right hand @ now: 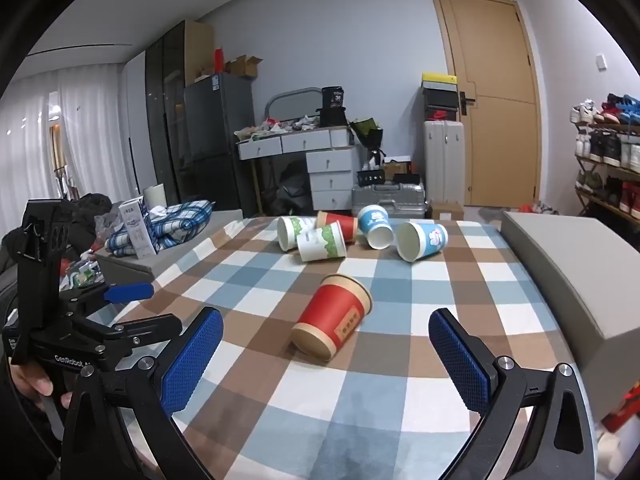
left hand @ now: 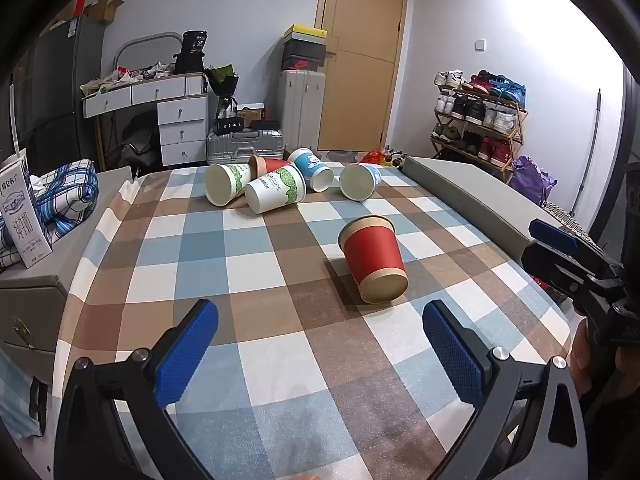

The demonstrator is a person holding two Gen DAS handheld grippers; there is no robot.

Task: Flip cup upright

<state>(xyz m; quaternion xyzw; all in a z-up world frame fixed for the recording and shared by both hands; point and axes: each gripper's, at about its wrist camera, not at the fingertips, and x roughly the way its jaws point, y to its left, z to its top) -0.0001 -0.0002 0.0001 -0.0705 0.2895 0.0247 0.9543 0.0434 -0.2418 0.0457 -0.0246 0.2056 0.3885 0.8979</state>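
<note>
A red paper cup [left hand: 373, 261] lies on its side on the checked tablecloth [left hand: 256, 264], base toward me, mouth away; it also shows in the right wrist view [right hand: 332, 318]. My left gripper [left hand: 320, 336] is open and empty, a little short of the cup and to its left. My right gripper [right hand: 326, 344] is open and empty, with the cup's base just ahead between the blue fingers [right hand: 192, 356]. The right gripper also shows at the right edge of the left wrist view [left hand: 560, 248]. The left gripper shows at the left of the right wrist view [right hand: 120, 304].
Several more paper cups lie on their sides at the far end: a green-and-white cup [left hand: 276, 194], another red cup [left hand: 266, 165], a blue cup [left hand: 310, 168], a second blue cup [left hand: 360, 186]. A grey box [left hand: 472, 196] lines the table's right side. A milk carton [left hand: 22, 212] and folded plaid cloth [left hand: 68, 196] sit at left.
</note>
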